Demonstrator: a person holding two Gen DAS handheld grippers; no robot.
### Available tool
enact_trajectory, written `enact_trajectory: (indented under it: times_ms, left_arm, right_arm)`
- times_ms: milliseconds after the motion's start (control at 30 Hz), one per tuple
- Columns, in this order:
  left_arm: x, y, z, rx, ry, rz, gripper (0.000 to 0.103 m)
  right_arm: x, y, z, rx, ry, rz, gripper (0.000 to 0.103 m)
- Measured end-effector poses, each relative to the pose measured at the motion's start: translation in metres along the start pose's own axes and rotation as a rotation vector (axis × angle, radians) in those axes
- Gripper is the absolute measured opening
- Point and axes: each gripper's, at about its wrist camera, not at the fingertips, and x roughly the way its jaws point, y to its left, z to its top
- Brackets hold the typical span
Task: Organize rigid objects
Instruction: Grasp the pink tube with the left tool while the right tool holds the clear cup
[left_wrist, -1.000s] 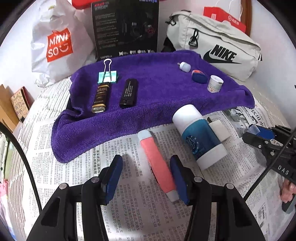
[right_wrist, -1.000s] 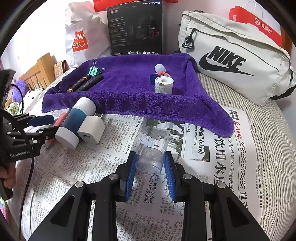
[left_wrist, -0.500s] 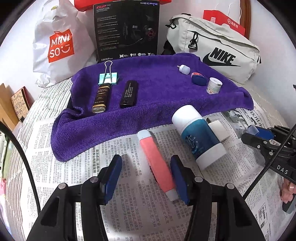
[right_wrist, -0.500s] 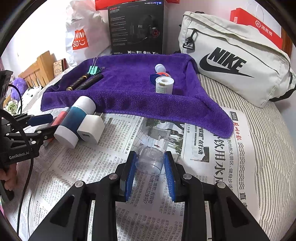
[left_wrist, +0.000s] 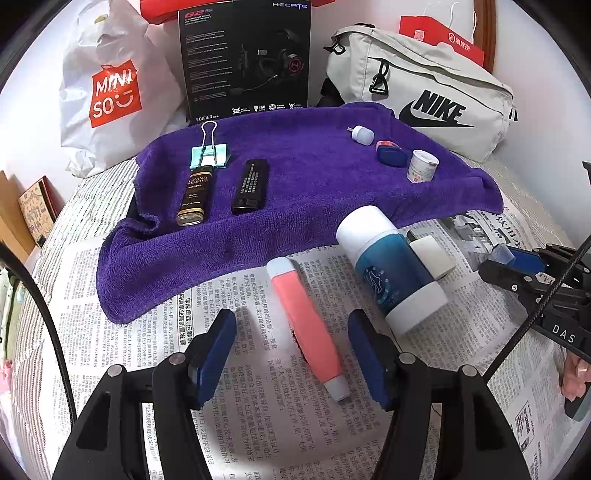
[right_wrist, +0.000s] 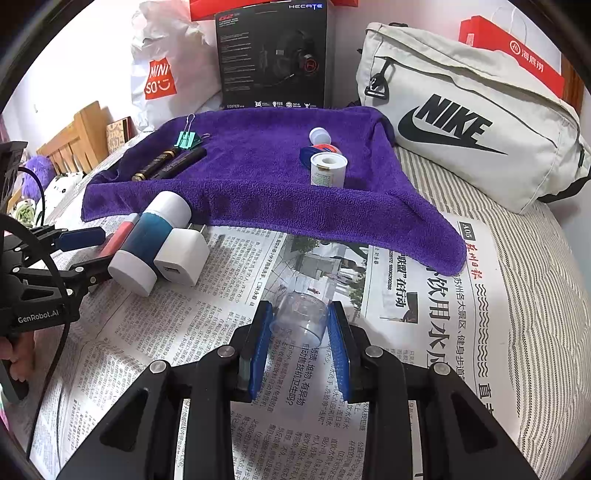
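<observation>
Three readable labels: MINISO bag (left_wrist: 110, 92), NIKE pouch (left_wrist: 436, 107), HECATE box (left_wrist: 243, 59).

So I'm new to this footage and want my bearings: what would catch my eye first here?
The purple towel spread across the bed, with small items laid out on it, stands out first. In front of it on the newspaper lie a pink tube between the open left gripper fingers and a blue-and-white bottle beside it. The right gripper is shut on a clear plastic cup, and a white Nike bag sits behind.
</observation>
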Motion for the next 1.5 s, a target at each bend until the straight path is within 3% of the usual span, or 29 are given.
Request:
enact_trajectory:
  times_ms: [300, 867, 1133, 1300, 1500]
  left_arm:
    - [0.001, 0.001, 0.000, -0.003, 0.005, 0.002, 0.070]
    - [0.000, 0.001, 0.000, -0.002, 0.004, 0.004, 0.069]
    - [-0.002, -0.004, -0.001, 0.030, -0.006, -0.025, 0.051]
    - [-0.001, -0.003, 0.004, 0.016, 0.031, -0.030, 0.041]
    - [-0.005, 0.006, 0.004, -0.019, 0.081, -0.071, 0.021]
  right_arm:
    - [0.000, 0.002, 0.000, -0.010, 0.000, -0.012, 0.031]
    - [-0.001, 0.006, -0.001, -0.037, -0.001, -0.044, 0.030]
    - [0.000, 0.002, -0.001, -0.022, 0.000, -0.027, 0.031]
    - [0.000, 0.003, 0.000, -0.022, 0.000, -0.026, 0.031]
    - [0.000, 0.002, -0.001, -0.019, 0.000, -0.023, 0.031]
